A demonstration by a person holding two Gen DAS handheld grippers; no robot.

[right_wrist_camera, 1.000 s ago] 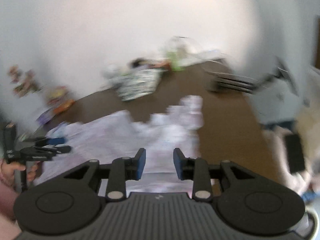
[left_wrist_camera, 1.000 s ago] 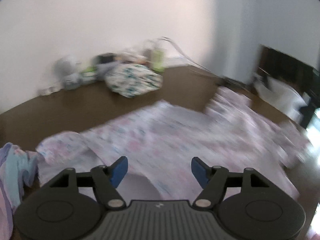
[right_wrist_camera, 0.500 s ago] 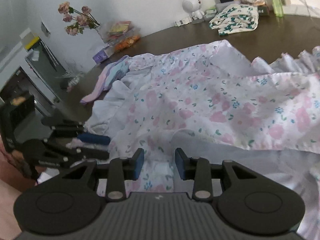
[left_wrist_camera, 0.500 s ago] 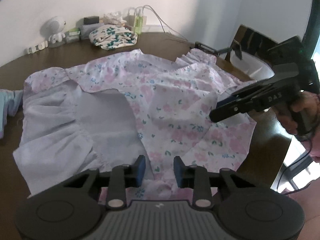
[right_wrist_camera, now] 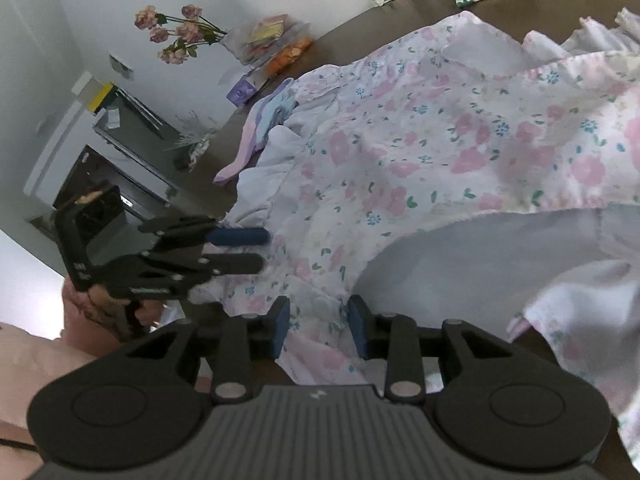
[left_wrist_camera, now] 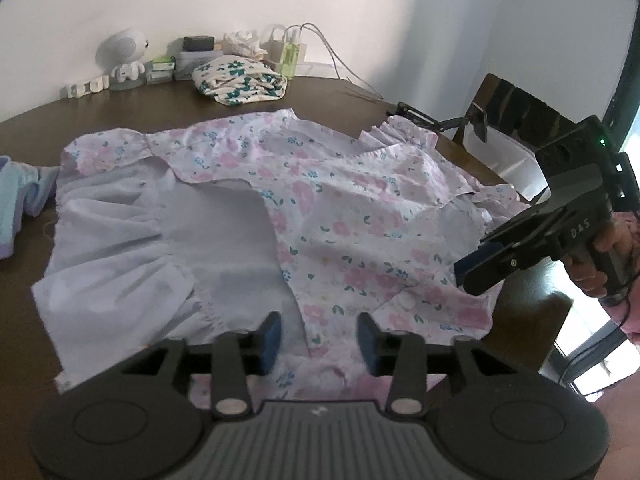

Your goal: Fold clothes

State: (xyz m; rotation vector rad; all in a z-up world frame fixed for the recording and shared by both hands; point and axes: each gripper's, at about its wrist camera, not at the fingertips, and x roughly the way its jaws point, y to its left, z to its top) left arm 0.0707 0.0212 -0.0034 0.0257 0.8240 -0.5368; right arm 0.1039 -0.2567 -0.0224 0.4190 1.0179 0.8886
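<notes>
place: home living or dining room | evidence: dark brown wooden table (left_wrist_camera: 132, 108) by plain white wall (left_wrist_camera: 360, 8); pink artificial flowers (right_wrist_camera: 176, 32); small white robot figurine (left_wrist_camera: 124, 54); folded green-flowered white cloth (left_wrist_camera: 240, 80)

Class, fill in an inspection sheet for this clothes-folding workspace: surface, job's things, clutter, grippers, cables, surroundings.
Surface: dark brown table, mostly covered by cloth.
Job's things: floral dress spread flat, pale lining turned up; folded green-flowered garment at the far edge; pastel garment beside the dress.
Clutter: white figurine, small boxes, green bottle, snack bags.
Grippers: left gripper opening, dress hem between its jaws, not pinched; right gripper open over the hem.
Cables: white cables along the wall.
Surroundings: white wall, pink flowers, chair.
</notes>
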